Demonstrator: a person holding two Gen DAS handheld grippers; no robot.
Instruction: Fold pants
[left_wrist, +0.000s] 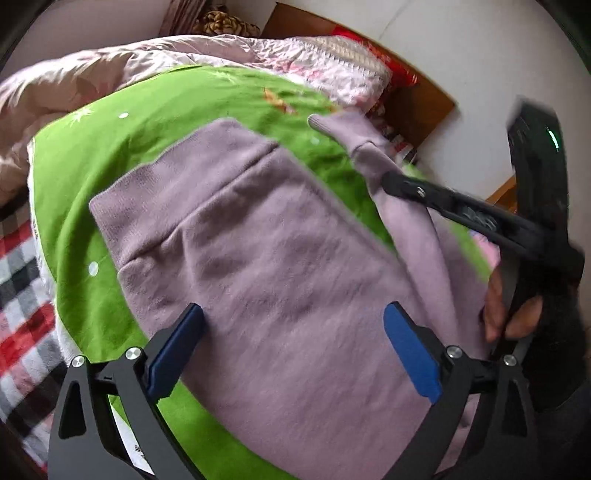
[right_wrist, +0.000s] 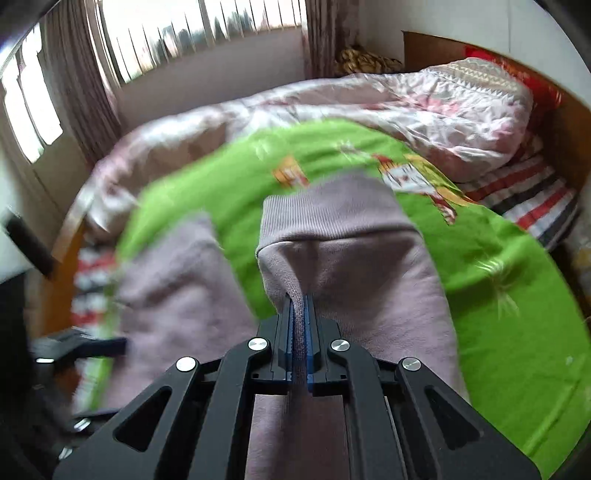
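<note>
Both claws are mine. Right claw (right_wrist: 300, 314), lower centre of its frame: pads pinched tight on a raised ridge of the pants (right_wrist: 332, 258), just below the ribbed cuff (right_wrist: 325, 210) of one leg. Left claw (left_wrist: 295, 332), bottom of its frame: spread wide, nothing between the blue pads (left_wrist: 184, 332), hanging over the other leg, which lies flat across the centre. The pants are lilac knit, spread on a green sheet (left_wrist: 184, 96) that fills the middle of both frames. Beyond it, a pink quilt (right_wrist: 369, 103) along the top; a checked blanket (left_wrist: 22, 266) at the left edge of the left view. My right hand (left_wrist: 506, 306) shows at that view's right edge, gripping its handle.

Judgement: one leg is to be laid over the other. To do it well, I should carry the pinched leg low and steadily, align cuff with cuff, and use the free claw to pin the flat leg against sliding.
</note>
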